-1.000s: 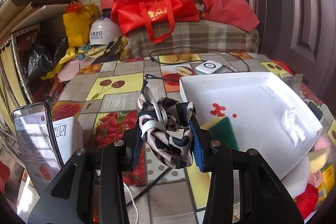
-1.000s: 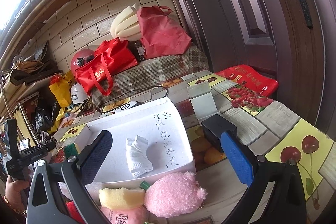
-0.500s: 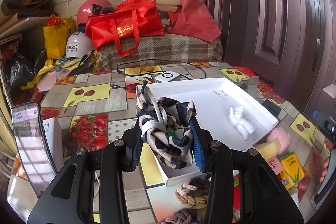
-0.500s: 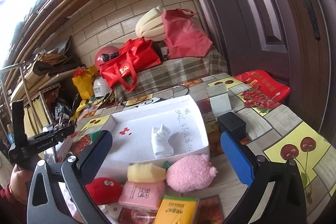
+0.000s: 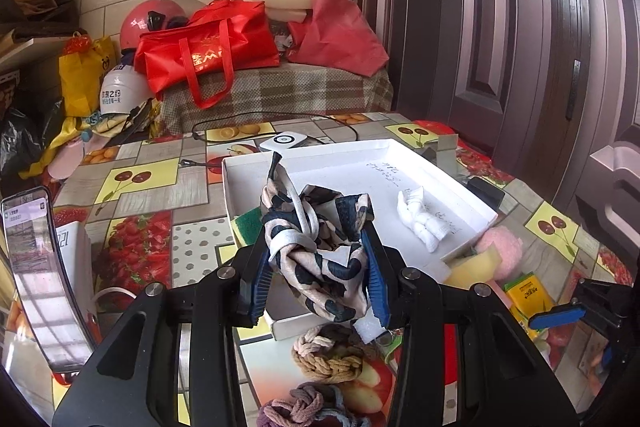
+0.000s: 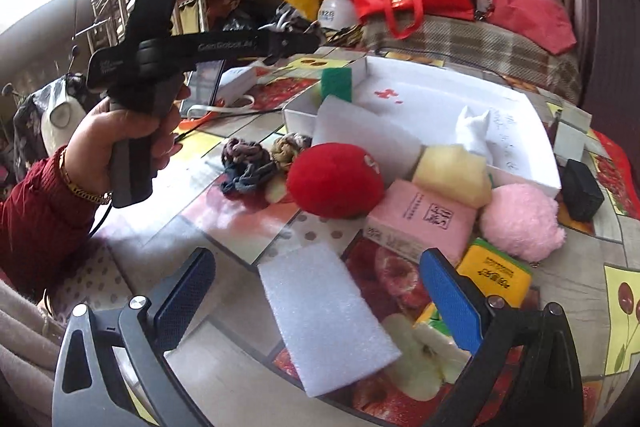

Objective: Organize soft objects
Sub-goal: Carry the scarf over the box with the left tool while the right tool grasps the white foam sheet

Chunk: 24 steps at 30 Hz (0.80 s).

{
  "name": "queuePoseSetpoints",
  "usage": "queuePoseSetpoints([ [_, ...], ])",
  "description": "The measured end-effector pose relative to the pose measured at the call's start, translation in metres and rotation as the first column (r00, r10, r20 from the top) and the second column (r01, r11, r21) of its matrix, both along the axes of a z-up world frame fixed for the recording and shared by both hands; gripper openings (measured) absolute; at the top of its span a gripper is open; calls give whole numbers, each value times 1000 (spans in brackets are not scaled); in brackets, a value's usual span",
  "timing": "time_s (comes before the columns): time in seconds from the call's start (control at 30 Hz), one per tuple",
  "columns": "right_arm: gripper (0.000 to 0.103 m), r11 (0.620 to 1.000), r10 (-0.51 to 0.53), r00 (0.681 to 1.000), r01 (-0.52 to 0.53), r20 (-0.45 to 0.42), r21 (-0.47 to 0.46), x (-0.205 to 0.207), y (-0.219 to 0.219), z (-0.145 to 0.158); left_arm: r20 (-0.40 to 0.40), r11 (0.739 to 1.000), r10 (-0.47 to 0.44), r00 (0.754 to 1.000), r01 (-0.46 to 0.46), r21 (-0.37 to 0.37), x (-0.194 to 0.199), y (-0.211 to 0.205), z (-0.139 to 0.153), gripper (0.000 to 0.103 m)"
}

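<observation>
My left gripper [image 5: 316,279] is shut on a knotted black, cream and blue patterned scarf [image 5: 316,243], held above the near left corner of the white box [image 5: 360,149]. The box holds a white sock [image 5: 420,221] and a green sponge [image 5: 248,225]. My right gripper [image 6: 316,299] is open and empty, low over a white foam sheet [image 6: 328,319]. Beyond it lie a red plush [image 6: 336,179], a pink plush [image 6: 520,217], a yellow sponge [image 6: 452,171] and two knotted cloth bundles [image 6: 244,163].
A pink packet [image 6: 424,221] and a yellow carton [image 6: 494,277] lie by the plushes. A phone [image 5: 36,267] stands at the left, a black block [image 6: 582,189] at the right. Bags and helmets crowd the back bench [image 5: 280,87].
The left gripper has pulled back and risen with the scarf. The right gripper has swung left and down toward the table's near side, over the foam sheet.
</observation>
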State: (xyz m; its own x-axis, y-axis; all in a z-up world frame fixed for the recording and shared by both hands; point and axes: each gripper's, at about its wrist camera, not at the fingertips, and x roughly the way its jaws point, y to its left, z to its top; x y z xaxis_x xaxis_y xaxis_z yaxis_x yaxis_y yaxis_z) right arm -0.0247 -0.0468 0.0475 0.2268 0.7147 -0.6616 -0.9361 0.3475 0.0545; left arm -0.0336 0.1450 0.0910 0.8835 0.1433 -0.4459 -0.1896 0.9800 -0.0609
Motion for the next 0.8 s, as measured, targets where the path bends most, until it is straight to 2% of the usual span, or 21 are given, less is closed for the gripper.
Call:
queuePoseSetpoints([
  [0.07,90,999,10,1000,-11,-20,-51,0,7,-8,4,1000,-6,1000,6,4,0,-2,0,40],
  [0.13,72,996,15,999,-17,-32,-92,2,11,-14,8,1000,-6,1000,6,7,-1,-3,1,40],
  [0.17,70,994,15,999,-18,-32,-106,2,12,-16,11,1000,-3,1000,3,7,-2,-2,2,40],
  [0.23,65,991,17,999,-21,-31,-136,1,15,-20,15,1000,1,1000,-1,3,-2,-1,2,40],
  [0.47,63,981,32,999,-31,-1,-191,-3,19,-27,23,1000,5,1000,-5,1,-4,0,4,40],
  [0.53,54,981,56,998,-55,3,-185,-7,20,-26,28,1000,8,1000,-8,-3,-4,1,6,40],
  [0.67,51,985,84,996,-80,17,-150,-16,17,-19,38,1000,16,999,-16,-6,-6,2,10,40],
  [0.8,51,1000,24,1000,-24,-1,17,-7,2,10,44,1000,30,999,-30,-4,-5,1,12,40],
])
